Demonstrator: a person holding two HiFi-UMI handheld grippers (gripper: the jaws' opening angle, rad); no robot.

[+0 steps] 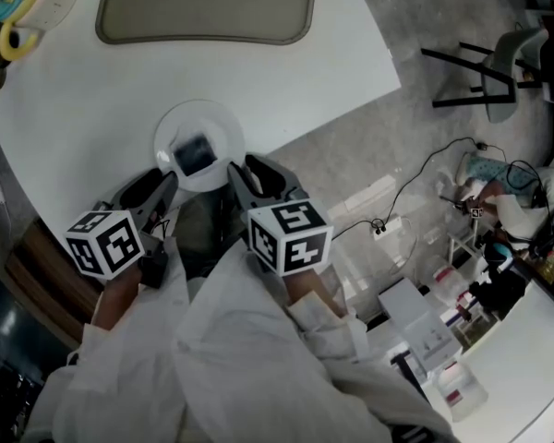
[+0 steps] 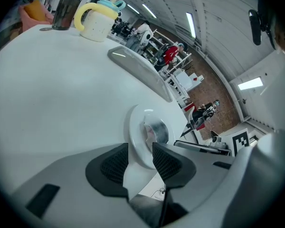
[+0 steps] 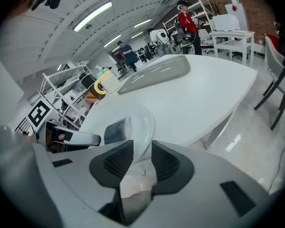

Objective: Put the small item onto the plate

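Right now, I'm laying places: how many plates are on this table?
1. The white plate sits at the table's near edge, its rim between the jaws of the left gripper and the right gripper, a small dark item on it. More could lie out of frame.

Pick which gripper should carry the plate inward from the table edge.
The left gripper, narrowly. Both pinch the plate rim from opposite sides, small item centred, so load favours neither; the rim seems seated deeper between the left pads than in the right gripper.
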